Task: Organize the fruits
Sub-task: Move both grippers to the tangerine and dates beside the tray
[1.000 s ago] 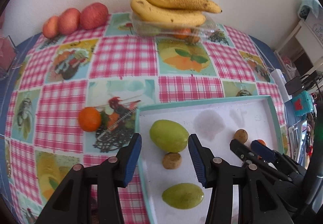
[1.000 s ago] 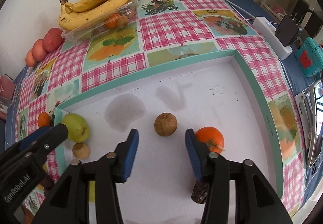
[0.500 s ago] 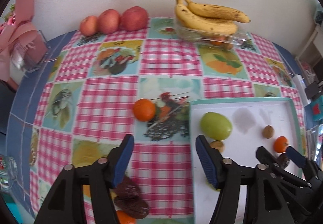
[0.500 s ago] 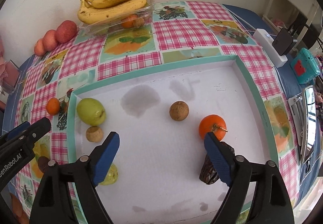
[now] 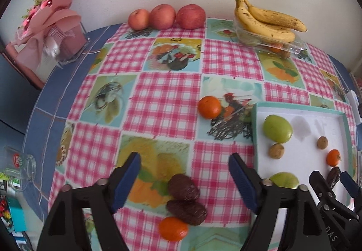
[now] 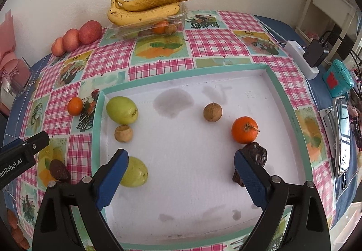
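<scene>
A white tray with a teal rim (image 6: pixel 285 94) (image 5: pixel 255 128) lies on the checked tablecloth. In it are two green fruits (image 6: pixel 121 110) (image 6: pixel 134 172), two small brown fruits (image 6: pixel 212 112) (image 6: pixel 123 133), an orange (image 6: pixel 244 129) and a dark date (image 6: pixel 254 155). My right gripper (image 6: pixel 178 179) hangs open above the tray's front, empty. My left gripper (image 5: pixel 184 179) is open over the cloth left of the tray, with two dark dates (image 5: pixel 183 187) (image 5: pixel 186 209) and an orange (image 5: pixel 173 228) between its fingers, untouched. Another orange (image 5: pixel 209 107) sits near the tray's far left corner.
Bananas (image 5: pixel 267 21) lie on a clear plastic box (image 5: pixel 278 46) at the back, three red apples (image 5: pixel 166 16) to their left. A pink bouquet in a holder (image 5: pixel 52 31) stands far left. A glass (image 5: pixel 20 165) lies at the left edge. A charger and devices (image 6: pixel 316 56) sit right.
Both grippers have pulled back and opened wider. The left one has swung left from over the tray to over the cloth, bringing the dates and the near orange into view.
</scene>
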### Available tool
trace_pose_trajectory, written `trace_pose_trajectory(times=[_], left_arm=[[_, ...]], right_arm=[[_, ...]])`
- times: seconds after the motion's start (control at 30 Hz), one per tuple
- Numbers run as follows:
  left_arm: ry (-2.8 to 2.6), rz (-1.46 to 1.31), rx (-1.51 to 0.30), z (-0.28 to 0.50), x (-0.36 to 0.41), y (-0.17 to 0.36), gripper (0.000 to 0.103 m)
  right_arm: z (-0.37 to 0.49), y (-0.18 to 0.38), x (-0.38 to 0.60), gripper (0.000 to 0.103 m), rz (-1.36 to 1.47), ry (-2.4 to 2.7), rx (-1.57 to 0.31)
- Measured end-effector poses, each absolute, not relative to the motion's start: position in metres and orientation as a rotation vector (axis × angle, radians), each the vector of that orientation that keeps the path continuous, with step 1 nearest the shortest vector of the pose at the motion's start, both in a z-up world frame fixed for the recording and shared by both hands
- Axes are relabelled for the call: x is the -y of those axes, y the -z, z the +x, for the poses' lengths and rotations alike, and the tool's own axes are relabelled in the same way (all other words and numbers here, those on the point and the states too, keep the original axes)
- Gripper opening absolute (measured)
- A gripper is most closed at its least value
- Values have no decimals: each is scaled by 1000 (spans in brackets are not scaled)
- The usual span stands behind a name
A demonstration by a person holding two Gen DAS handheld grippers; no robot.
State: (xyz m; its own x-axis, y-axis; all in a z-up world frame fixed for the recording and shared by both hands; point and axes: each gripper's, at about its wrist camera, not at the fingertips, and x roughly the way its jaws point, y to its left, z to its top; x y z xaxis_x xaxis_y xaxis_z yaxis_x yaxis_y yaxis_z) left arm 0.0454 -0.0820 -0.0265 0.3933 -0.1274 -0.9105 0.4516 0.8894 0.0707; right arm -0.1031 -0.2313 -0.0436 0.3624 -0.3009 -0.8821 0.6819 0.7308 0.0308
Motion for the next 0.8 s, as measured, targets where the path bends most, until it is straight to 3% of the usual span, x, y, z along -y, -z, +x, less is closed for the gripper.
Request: trace_pose_trajectory(times=[0.8], left_arm=[[331, 208, -1234, 20, 1, 40, 87]], right_arm=[[-134, 40, 187, 95, 494, 633, -1012]])
